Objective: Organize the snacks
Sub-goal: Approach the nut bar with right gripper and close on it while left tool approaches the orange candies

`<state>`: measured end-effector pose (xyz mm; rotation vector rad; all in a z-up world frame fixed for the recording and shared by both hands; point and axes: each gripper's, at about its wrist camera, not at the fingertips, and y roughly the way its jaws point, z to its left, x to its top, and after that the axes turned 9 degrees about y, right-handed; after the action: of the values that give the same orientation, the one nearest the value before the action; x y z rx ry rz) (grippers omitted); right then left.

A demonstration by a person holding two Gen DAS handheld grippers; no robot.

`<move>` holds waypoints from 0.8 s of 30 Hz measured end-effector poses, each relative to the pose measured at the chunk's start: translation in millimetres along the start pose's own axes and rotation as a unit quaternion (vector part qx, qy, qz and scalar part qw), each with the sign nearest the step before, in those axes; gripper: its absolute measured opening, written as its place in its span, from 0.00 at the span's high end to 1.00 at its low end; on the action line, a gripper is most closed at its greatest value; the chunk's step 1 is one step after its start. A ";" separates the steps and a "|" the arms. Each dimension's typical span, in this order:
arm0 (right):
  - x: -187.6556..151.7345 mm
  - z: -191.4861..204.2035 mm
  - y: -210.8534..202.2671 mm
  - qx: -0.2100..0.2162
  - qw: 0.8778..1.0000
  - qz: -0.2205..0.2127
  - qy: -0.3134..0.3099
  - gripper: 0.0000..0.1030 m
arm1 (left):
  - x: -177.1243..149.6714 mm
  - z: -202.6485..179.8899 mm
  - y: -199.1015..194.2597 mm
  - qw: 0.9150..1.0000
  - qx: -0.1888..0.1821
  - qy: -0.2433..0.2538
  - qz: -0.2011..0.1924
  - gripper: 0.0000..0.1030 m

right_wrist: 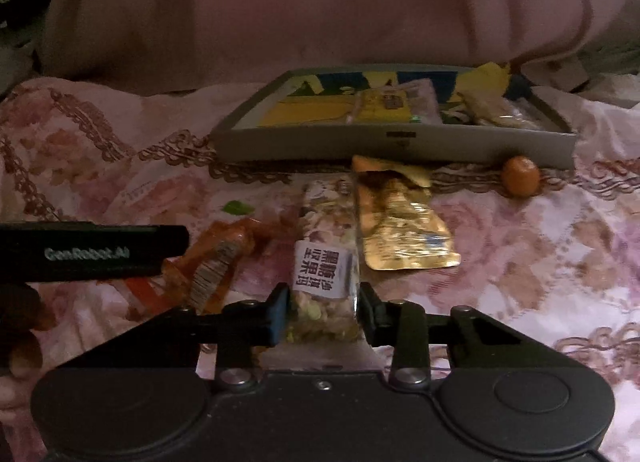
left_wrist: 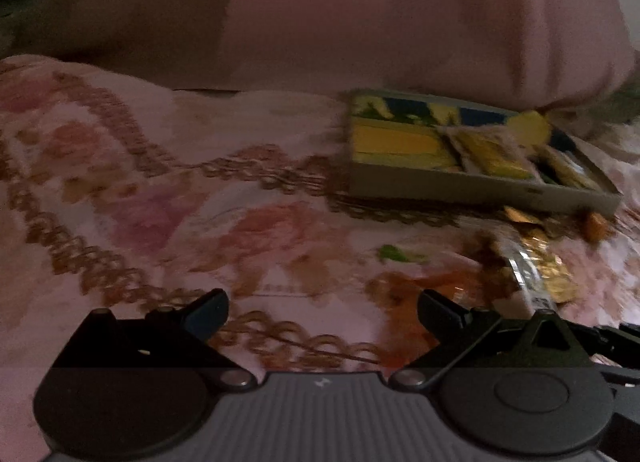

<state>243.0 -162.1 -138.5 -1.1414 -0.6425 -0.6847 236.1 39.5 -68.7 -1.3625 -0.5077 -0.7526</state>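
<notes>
Largest first: pink floral bedspread (right_wrist: 560, 246), with a pink bolster (right_wrist: 320, 2) along the far side. Against its foot, a shallow grey box (right_wrist: 392, 144), already holding several yellow and pale packets; sorting therefore judged partly done.

Loose on the cloth near the box: gold foil packet (right_wrist: 400, 222), just right of centre; orange wrapper (right_wrist: 216, 262) to the left, partly under the other tool's black arm; small orange round sweet (right_wrist: 520, 175) touching or just beside the box's near wall at far right. All three still outside the box, so roughly half the work judged outstanding.

Clear nut bar (right_wrist: 326, 262) with white label: lying lengthwise on the spread, near end between the fingers of the right gripper (right_wrist: 324, 312). Fingers closed against both sides of the bar; bar apparently gripped, not yet lifted clear as far as can be told.

Left gripper (left_wrist: 322, 308): fingers spread wide, nothing between them, over bare cloth left of the loose snacks.

Differences between views: left wrist view blurred, box (left_wrist: 480, 186) seen obliquely at far right, sweet and foil barely legible. Label, grip and box contents readable only from the right wrist view. Small green scrap (left_wrist: 394, 253) plain in both.
</notes>
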 end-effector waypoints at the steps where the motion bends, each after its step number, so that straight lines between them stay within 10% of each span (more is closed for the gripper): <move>1: 0.3 -1.9 -1.2 -0.003 1.000 0.000 -0.003 0.63 | 0.6 -4.3 1.3 1.000 -0.008 0.008 0.002 0.01; 19: -0.3 0.0 24.0 -0.001 0.997 -0.015 -0.070 0.59 | 1.7 -30.2 36.8 0.996 -0.075 0.045 0.029 0.03; 24: -2.6 -0.6 18.7 0.002 0.997 -0.014 -0.072 0.62 | -1.1 -33.7 38.6 0.994 -0.100 0.028 0.036 0.22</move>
<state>255.8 -157.3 -151.7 -1.1861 -0.7826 -0.6288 260.4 8.0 -101.0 -1.5322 -0.3434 -0.7962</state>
